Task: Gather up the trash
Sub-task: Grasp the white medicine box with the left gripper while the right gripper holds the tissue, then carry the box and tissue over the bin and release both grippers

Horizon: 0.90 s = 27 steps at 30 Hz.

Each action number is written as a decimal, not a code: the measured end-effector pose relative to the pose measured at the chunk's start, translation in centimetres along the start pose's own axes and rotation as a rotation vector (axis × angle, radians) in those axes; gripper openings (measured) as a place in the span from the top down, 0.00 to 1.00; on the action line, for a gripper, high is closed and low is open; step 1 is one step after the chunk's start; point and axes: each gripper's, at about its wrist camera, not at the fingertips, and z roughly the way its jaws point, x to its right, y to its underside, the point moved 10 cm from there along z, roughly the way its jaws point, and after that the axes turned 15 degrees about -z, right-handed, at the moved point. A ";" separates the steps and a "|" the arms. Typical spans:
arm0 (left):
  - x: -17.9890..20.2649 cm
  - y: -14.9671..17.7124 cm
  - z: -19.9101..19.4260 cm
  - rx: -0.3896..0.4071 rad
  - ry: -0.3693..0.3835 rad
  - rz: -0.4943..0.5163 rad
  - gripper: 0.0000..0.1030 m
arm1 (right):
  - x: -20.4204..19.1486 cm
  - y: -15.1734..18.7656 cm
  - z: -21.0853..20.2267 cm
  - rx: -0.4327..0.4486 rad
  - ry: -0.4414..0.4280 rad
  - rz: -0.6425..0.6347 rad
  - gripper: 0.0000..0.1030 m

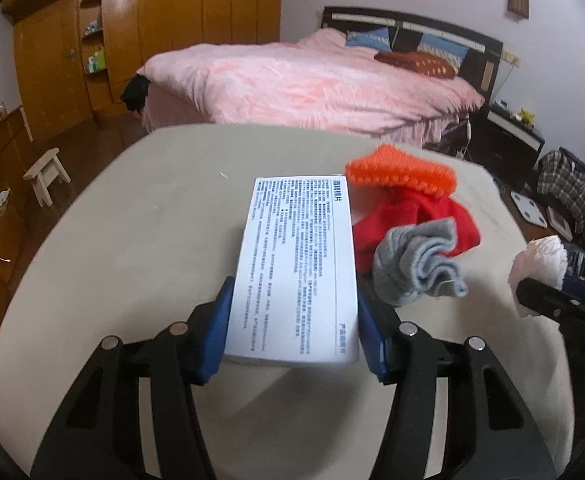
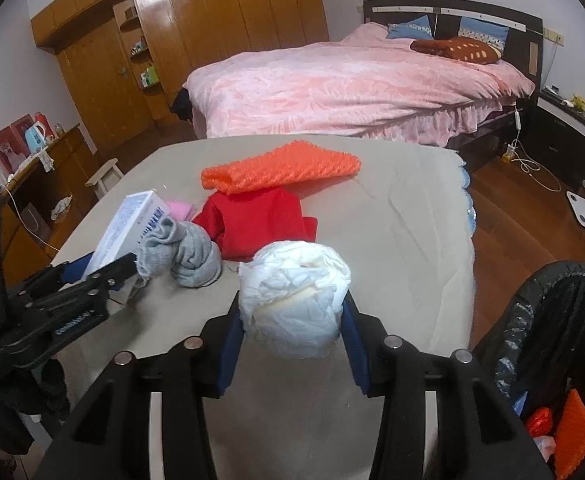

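Pickup step, both hands loaded. Left claw (image 1: 292, 320) has its blue pads against both long sides of the white printed box (image 1: 296, 264), clamped on it at the near end; box's far end points out over the table (image 1: 152, 208), w/ the orange mesh (image 1: 402, 170), red cloth (image 1: 412, 220) and grey sock (image 1: 420, 268) just beside it on the right. Right claw (image 2: 292, 328) is clamped on a crumpled white paper wad (image 2: 292, 296), apparently lifted off the table. Black-lined trash bin (image 2: 552, 320) sits on the floor off the table's right edge, some orange and red scraps already inside. Next, probably: carry the wad right over the bin mouth and release; box then has to cross the table w/o snagging the sock. Cloth items look like non-trash, leave them.
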 end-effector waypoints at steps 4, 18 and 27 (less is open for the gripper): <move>0.5 -0.2 -2.7 0.039 0.007 -0.003 0.47 | -0.4 -0.2 -1.1 0.013 -0.004 -0.003 0.56; 0.8 1.3 -9.3 0.070 0.006 -0.003 0.47 | -1.8 -0.2 -6.1 0.058 -0.015 -0.031 0.56; 2.0 1.2 -12.9 0.113 0.021 -0.002 0.47 | -2.1 -0.3 -9.8 0.097 -0.007 -0.047 0.56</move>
